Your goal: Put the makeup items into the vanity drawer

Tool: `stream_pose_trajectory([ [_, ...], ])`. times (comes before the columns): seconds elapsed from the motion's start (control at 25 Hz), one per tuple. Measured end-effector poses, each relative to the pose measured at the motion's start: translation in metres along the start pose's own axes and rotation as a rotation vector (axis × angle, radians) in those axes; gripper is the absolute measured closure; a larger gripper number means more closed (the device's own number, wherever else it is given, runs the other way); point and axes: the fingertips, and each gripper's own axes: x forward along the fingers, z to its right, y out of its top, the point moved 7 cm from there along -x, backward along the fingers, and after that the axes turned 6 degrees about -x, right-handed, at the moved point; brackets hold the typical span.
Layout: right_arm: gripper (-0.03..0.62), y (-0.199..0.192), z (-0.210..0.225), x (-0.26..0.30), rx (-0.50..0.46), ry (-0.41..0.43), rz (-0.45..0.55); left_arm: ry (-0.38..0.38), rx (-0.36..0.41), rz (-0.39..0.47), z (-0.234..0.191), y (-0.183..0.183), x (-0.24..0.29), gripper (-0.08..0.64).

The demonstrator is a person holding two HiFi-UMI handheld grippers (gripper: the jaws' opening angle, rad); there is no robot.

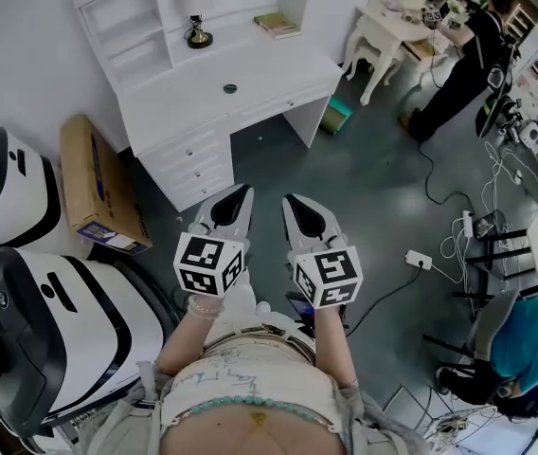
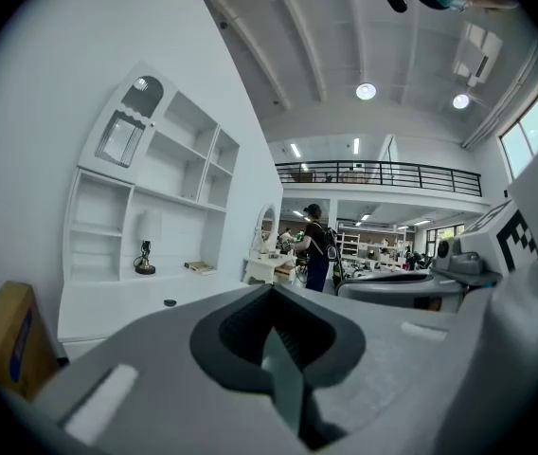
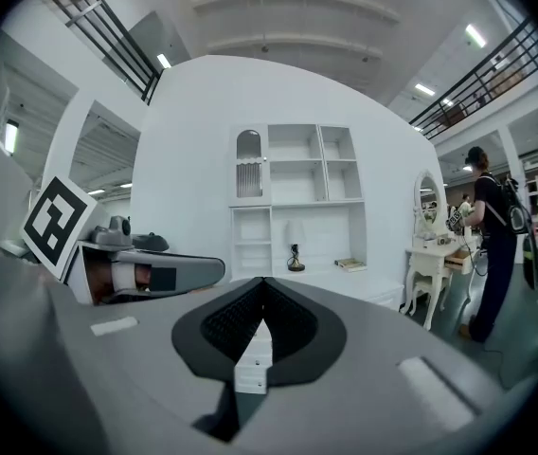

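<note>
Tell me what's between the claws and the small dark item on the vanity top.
Nothing visible: only bare floor lies between the left claw, the right claw and the vanity, where the small dark item sits. The drawers look shut.

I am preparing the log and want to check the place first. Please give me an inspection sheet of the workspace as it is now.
Surface: white vanity top, mostly bare; drawers shut.
Job's things: one small dark round item on the top; cannot tell whether it is makeup.
Clutter: lamp and book on the top; cardboard box beside the vanity.
Grippers: left gripper and right gripper shut, empty, short of the vanity.
Cables: cables and power strip on the floor at right.
Surroundings: two white machines at left; person in black, person in teal at right.
</note>
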Motion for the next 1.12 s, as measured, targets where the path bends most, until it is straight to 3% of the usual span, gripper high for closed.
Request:
stream_pose_trajectory([
  [0.68, 0.566, 0.013, 0.029, 0.083, -0.003, -0.012, -0.01, -0.058, 0.001, -0.027, -0.056, 0.021, 0.073, 0.56],
  [1.12, 0.566, 0.015, 0.027, 0.117, -0.003, -0.036, -0.013, -0.103, 0.008, -0.049, -0.083, 0.024, 0.089, 0.56],
])
